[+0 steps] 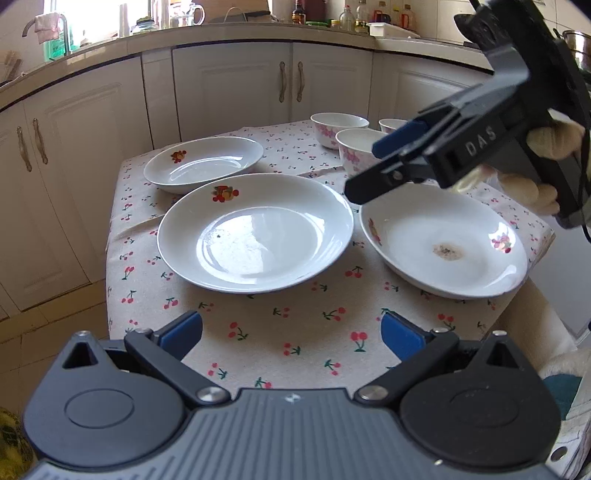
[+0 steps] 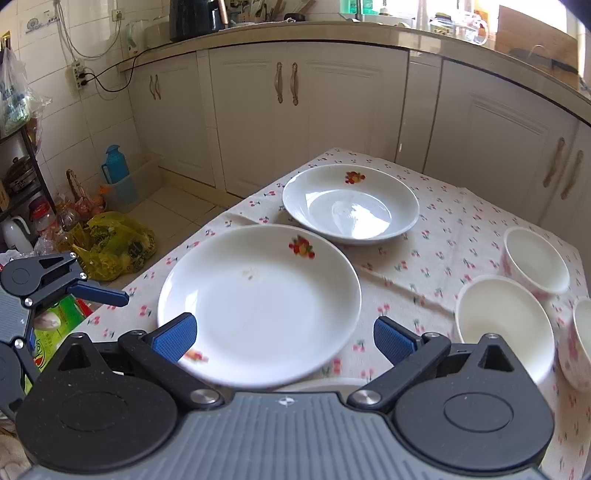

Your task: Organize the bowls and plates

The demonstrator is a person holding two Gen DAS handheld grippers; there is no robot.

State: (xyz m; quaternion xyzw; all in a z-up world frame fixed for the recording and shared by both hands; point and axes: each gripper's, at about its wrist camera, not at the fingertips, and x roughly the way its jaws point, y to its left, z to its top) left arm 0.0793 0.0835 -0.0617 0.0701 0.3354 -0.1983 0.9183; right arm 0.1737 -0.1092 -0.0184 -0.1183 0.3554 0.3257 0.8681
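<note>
Both grippers gape empty: left gripper (image 1: 291,332), right gripper (image 2: 284,334). Stacking hasn't begun; middle plate (image 1: 255,230) sits centre, stained plate (image 1: 443,240) at three o'clock, bowls (image 1: 356,147) at one; next, clamp a rim

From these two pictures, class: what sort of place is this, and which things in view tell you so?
Most likely a home kitchen. Cream cabinets run under a countertop crowded with bottles and jars, a sink tap stands by the window, and plates and bowls sit on a cherry-print tablecloth.
</note>
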